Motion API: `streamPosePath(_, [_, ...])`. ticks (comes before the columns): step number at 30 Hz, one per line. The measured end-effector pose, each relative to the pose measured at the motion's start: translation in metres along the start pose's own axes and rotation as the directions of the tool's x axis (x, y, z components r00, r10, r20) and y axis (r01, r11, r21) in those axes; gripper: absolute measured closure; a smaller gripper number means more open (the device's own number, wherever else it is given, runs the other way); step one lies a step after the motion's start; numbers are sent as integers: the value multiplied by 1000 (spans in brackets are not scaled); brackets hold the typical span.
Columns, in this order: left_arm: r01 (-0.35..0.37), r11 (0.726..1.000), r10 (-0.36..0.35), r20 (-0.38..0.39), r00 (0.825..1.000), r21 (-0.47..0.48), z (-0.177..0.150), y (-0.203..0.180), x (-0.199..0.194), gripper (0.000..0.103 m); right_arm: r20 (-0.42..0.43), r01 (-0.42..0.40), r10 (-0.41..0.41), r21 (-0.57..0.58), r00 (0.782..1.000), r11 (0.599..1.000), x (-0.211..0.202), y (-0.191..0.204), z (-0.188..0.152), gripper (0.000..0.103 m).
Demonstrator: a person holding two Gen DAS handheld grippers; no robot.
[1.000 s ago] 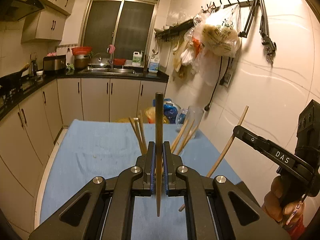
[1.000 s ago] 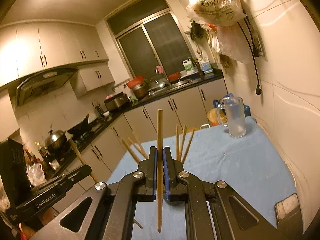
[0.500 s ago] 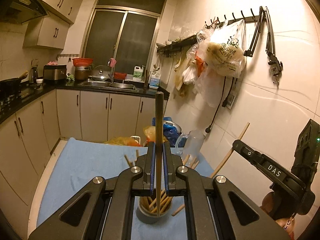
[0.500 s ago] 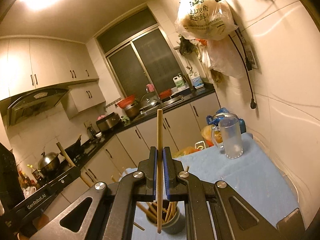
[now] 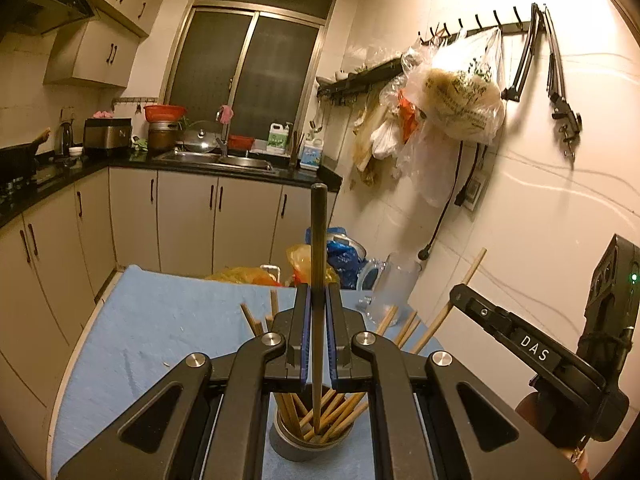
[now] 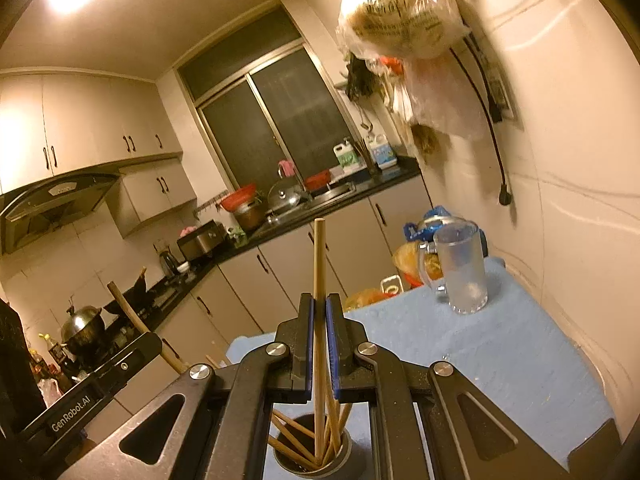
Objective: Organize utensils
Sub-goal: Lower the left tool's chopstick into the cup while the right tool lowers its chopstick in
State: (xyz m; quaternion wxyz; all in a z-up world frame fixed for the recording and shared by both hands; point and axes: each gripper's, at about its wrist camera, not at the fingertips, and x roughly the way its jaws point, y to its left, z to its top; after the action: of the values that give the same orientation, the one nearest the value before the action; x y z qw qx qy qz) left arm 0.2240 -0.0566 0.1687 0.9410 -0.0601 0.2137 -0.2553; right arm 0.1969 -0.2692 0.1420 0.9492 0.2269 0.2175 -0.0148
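My left gripper [image 5: 317, 312] is shut on a dark chopstick [image 5: 319, 240] that stands upright. Its lower tip hangs over the mouth of a grey holder cup [image 5: 308, 446] that has several wooden chopsticks in it. My right gripper [image 6: 319, 320] is shut on a light wooden chopstick [image 6: 319, 264], also upright, with its lower end inside the same cup [image 6: 304, 466]. In the left wrist view the right gripper [image 5: 456, 300] shows at the right with its chopstick [image 5: 472, 268]. The left gripper's body [image 6: 120, 364] shows at the left of the right wrist view.
The cup stands on a table with a blue cloth [image 5: 160, 320]. A clear glass mug [image 6: 464, 272] stands at the cloth's far right by the wall. Plastic bags [image 5: 320, 256] lie behind the table. Kitchen cabinets and a sink counter [image 5: 224, 164] run along the back.
Both grippers have drawn back toward me with their chopsticks still gripped. The holder cup, hidden a second ago, now sits under both of them, with the chopsticks' lower ends over or in it.
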Motion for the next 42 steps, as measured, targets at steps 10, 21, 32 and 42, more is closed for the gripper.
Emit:
streamPosePath(10, [-4, 1000, 6, -61, 998, 18, -34, 7, 16, 96, -87, 0, -1, -14, 996, 1000, 16, -5, -30, 96])
streamPosePath(21, [-9, 1000, 9, -92, 996, 3, -55, 13, 20, 96, -153, -11, 4, -45, 988, 999, 25, -2, -52, 95])
streamPosePath(32, [-14, 1000, 14, -97, 995, -1, -60, 16, 19, 95, -184, -33, 22, -59, 983, 998, 21, 1, -55, 95])
streamPosePath(42, [-27, 1000, 27, -104, 994, 1, -65, 17, 12, 83, -175, -33, 20, -69, 984, 997, 13, 4, -53, 94])
